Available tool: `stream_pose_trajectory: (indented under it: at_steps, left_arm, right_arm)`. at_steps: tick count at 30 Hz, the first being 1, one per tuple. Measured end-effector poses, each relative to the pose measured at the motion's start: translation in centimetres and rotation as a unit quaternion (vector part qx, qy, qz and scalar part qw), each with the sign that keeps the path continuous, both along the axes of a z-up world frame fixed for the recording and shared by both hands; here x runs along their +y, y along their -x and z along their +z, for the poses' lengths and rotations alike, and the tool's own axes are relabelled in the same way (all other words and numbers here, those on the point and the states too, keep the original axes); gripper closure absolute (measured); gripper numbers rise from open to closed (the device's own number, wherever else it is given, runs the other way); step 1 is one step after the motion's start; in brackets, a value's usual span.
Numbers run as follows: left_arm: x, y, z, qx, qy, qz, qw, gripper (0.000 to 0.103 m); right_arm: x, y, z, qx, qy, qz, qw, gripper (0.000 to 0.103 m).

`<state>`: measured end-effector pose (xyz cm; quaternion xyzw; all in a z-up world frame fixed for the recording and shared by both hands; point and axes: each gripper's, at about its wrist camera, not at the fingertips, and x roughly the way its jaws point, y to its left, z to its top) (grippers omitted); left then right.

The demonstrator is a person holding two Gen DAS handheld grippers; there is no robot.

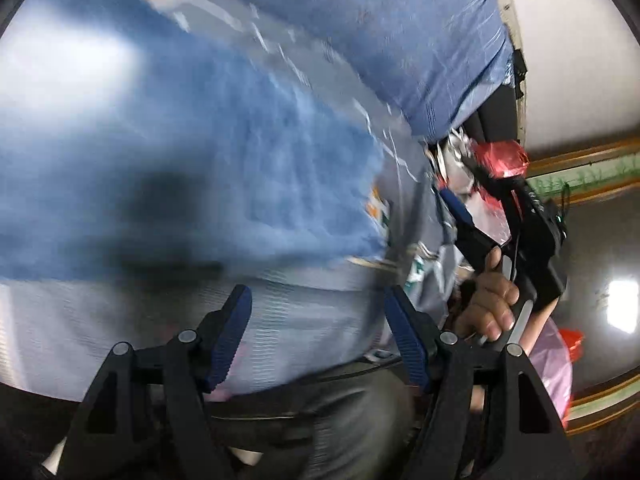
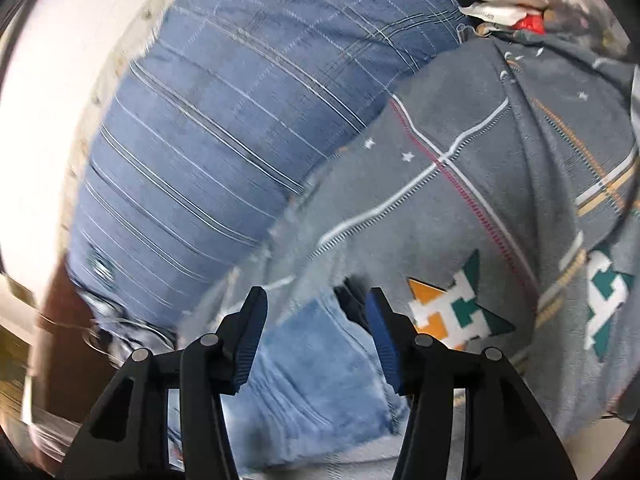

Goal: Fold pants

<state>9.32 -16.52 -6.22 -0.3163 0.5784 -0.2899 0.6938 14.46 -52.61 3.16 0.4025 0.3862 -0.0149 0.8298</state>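
The pants (image 1: pixel 200 168), light blue denim, fill the left and middle of the blurred left wrist view. My left gripper (image 1: pixel 320 320) stands open low in that view, over a pale strip of cloth, and its pads press on nothing. A hand (image 1: pixel 488 300) at the right holds my right gripper (image 1: pixel 468 200), which points up toward the bed's clutter. In the right wrist view a folded end of the pants (image 2: pixel 320 360) lies below and between the spread fingers of my right gripper (image 2: pixel 318 320). Its pads stand clear of the denim on both sides.
A blue striped pillow (image 2: pixel 240 120) lies against the white wall (image 2: pixel 48 120). A grey patterned bedsheet (image 2: pixel 500 168) covers the bed under the pants. Crumpled paper and a red bag (image 1: pixel 500 156) sit by the pillow. A pink bag (image 1: pixel 552 360) hangs low at the right.
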Motion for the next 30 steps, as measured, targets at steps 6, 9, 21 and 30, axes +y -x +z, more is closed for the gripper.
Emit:
stream_pose_trajectory:
  at_steps: [6,9,21,30]
  left_arm:
    - [-4.3,0.2,-2.8,0.064,0.053,0.062,0.9946,0.034]
    - [-4.9,0.3,-3.8,0.086,0.068,0.109,0.988,0.034]
    - [-5.1,0.5,-5.2,0.134,0.086,0.23,0.9599,0.034]
    - [-3.9,-0.2,-5.1,0.132,0.116,0.265,0.9481,0.04]
  right_arm:
    - [-0.7,0.2,-6.7,0.072,-0.073,-0.01,0.995,0.046]
    - [-0.8,0.2,-6.8,0.061,-0.089,0.002,0.994,0.046]
    - [-0.6,-0.5,-6.9,0.065,-0.071,0.013,0.995,0.046]
    - [-0.6,-0.6,-7.7,0.092,-0.068,0.013,0.993,0.046]
